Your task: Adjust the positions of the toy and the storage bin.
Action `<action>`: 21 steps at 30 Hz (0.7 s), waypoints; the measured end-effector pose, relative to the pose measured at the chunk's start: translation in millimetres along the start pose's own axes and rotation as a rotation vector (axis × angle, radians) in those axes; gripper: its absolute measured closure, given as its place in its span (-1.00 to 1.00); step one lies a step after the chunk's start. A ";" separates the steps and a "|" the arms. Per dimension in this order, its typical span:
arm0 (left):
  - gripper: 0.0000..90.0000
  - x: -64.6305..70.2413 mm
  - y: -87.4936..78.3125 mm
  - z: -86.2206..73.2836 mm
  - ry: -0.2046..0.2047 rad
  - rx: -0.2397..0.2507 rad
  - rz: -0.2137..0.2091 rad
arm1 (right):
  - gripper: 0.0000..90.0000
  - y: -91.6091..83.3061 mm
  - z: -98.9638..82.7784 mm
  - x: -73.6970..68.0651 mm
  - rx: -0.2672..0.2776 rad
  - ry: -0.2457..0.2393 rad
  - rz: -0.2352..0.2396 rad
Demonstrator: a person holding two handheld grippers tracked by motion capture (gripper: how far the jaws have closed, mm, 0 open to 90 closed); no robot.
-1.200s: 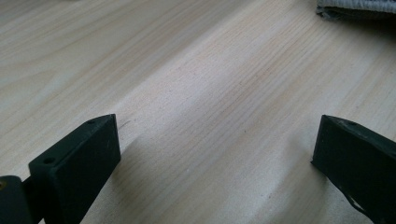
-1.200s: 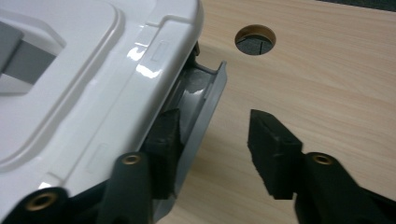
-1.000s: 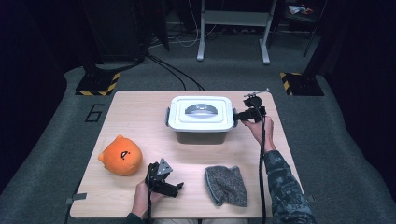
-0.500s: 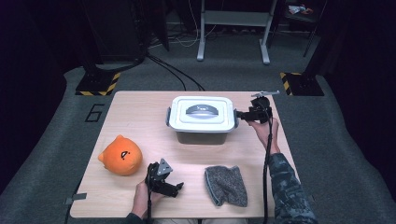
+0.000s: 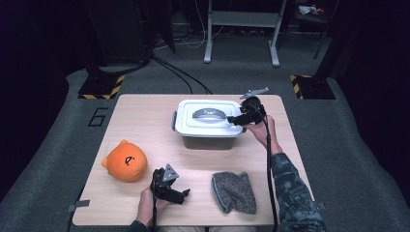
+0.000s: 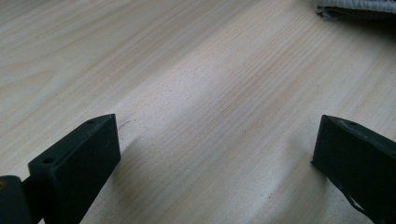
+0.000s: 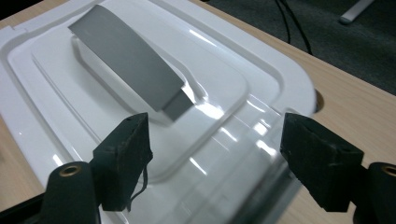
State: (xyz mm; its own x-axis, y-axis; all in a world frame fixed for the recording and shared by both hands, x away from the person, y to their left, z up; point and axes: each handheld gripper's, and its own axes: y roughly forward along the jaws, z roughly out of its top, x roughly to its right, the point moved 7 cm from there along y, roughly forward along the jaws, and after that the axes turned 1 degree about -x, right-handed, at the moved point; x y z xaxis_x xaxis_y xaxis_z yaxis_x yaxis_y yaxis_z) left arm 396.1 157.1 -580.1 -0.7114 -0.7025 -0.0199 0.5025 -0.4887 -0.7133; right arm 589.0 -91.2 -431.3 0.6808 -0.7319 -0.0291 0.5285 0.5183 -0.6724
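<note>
White plastic box [image 5: 209, 124] with a grey handle [image 5: 209, 113] on its lid sits at the back centre of my counter [image 5: 145, 125], lid on. My right tongs [image 5: 231, 118] hang over the lid's right end, pointing left toward the handle. In the right gripper view [image 7: 215, 140] the 2 jaws are spread with only lid surface between them, gripping nothing; they have just been opening. The handle's near end [image 7: 175, 103] lies just ahead of the left jaw, not touched. Right hand [image 5: 263, 130] is beside the box's right side, camouflage sleeve [image 5: 295, 193] running down to the bottom edge.

My left tongs [image 5: 183, 193] rest low at the front of the counter, jaws spread wide over bare wood in the left gripper view [image 6: 215, 154], holding nothing. Left hand [image 5: 147, 205] sits at the front edge.

Orange plush [image 5: 124, 161] lies front left, well apart from the box. Grey knit cloth [image 5: 234, 192] lies front right, near the left tongs; its edge shows at the top right of the left gripper view [image 6: 359, 8].
</note>
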 end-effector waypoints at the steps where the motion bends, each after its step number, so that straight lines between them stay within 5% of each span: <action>1: -0.99 0.0 0.0 0.0 0.000 0.000 0.000 | -0.44 3.2 3.4 -3.1 -0.012 -0.009 0.010; 7: -0.99 0.2 0.0 0.0 -0.001 0.000 -0.001 | -0.34 16.6 17.0 -14.6 -0.035 -0.076 0.056; 21: -0.99 0.3 0.0 0.0 -0.001 0.000 0.000 | 0.19 30.2 21.2 -25.5 -0.055 -0.131 0.104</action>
State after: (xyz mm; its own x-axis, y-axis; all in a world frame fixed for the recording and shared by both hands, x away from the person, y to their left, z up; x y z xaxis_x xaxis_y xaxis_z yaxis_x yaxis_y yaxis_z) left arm 395.9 156.9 -580.2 -0.7112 -0.7027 -0.0195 0.5026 -0.4888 -0.7131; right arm 598.3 -47.4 -435.2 0.7924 -0.6099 -0.0059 0.4261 0.5605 -0.7101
